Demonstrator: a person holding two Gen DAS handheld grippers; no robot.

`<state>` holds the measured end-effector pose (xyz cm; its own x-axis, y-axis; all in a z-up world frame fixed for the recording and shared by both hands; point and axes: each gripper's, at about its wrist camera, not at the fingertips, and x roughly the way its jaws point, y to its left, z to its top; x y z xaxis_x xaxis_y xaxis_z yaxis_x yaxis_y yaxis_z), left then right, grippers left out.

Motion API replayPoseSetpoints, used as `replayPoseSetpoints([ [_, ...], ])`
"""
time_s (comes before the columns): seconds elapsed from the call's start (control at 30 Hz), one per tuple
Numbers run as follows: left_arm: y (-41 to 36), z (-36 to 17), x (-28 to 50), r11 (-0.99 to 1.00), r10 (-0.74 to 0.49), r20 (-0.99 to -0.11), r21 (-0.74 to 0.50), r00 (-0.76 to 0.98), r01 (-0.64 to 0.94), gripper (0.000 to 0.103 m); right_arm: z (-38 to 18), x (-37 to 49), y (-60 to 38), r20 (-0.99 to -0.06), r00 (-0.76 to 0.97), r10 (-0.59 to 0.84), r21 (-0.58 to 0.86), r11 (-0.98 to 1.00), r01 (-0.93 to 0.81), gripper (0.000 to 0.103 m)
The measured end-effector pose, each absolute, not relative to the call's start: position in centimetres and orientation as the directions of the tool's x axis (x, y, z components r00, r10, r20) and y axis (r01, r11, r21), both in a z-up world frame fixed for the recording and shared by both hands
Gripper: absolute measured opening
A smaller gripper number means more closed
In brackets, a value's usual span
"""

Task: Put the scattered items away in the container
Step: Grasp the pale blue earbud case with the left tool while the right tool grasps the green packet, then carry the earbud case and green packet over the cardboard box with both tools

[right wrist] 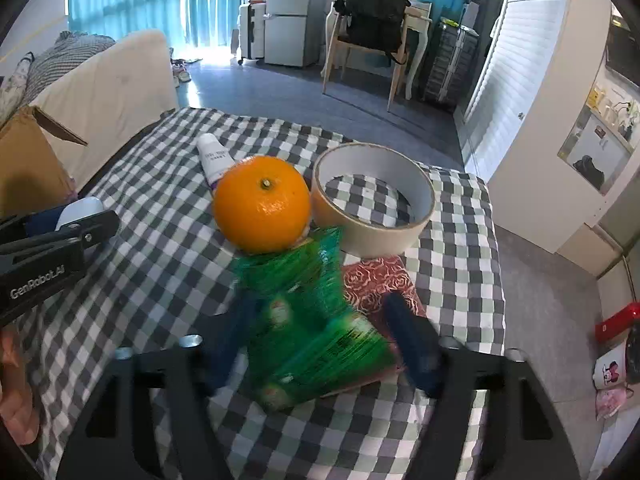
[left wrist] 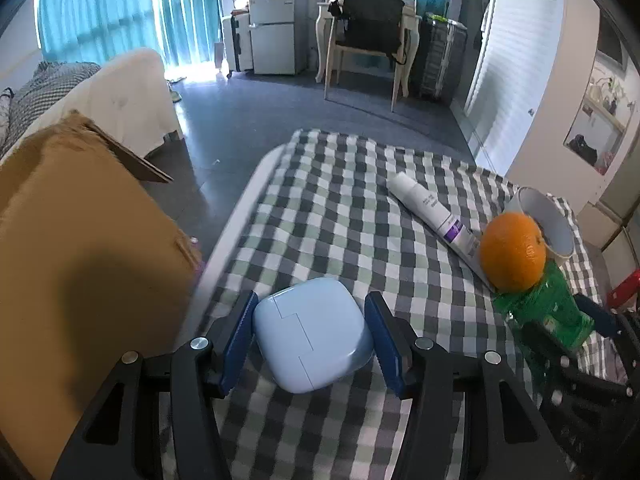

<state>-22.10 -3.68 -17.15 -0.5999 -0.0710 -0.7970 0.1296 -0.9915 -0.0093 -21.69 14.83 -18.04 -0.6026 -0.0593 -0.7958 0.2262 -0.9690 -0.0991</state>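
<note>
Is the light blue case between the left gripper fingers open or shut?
Shut. The light blue case shows only a thin seam line; its lid lies flush.

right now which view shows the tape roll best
The right wrist view: the tape roll shows whole, its open ring lying flat on the checked cloth. In the left wrist view the orange hides part of it.
</note>
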Motion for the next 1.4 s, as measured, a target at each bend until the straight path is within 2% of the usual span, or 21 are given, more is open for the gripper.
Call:
replayPoseSetpoints([
  [0.07, -3.8, -16.7, -21.7, -0.991, -0.073, -0.792, -0.011, -0.607, 0.133, 0.056, -17.8, -21.6, 14.8, -0.797, -0.6, -0.066, -0.09, -0.97, 0.227, 0.04],
  [0.17, -4.2, -15.8, -21.3, -0.99, -0.077, -0.782, -0.013, -0.619, 0.139, 0.056, -17.3, -21.5, 14.9, -0.803, -0.588, -0.091, -0.054, -0.973, 0.226, 0.028],
  [0.27, -4.3, -14.9, -20.8, -0.99, -0.076, -0.773, -0.016, -0.629, 0.14, 0.056, -16.7, -21.3, 14.9, -0.797, -0.595, -0.101, -0.045, -0.973, 0.226, 0.023],
  [0.47, -4.5, -12.8, -19.8, -0.989, -0.074, -0.756, -0.026, -0.65, 0.143, 0.056, -14.8, -19.7, 14.4, -0.779, -0.617, -0.113, -0.046, -0.971, 0.235, 0.019],
  [0.93, -6.1, -5.8, -13.4, -0.985, -0.093, -0.684, -0.045, -0.723, 0.168, 0.056, -7.1, -14.1, 12.0, -0.702, -0.696, -0.149, -0.064, -0.961, 0.27, 0.019],
  [1.4, -14.0, -0.3, -5.7, -0.95, -0.213, -0.617, -0.051, -0.757, 0.309, 0.056, -1.3, -9.3, 5.4, -0.628, -0.734, -0.259, -0.055, -0.926, 0.374, 0.019],
])
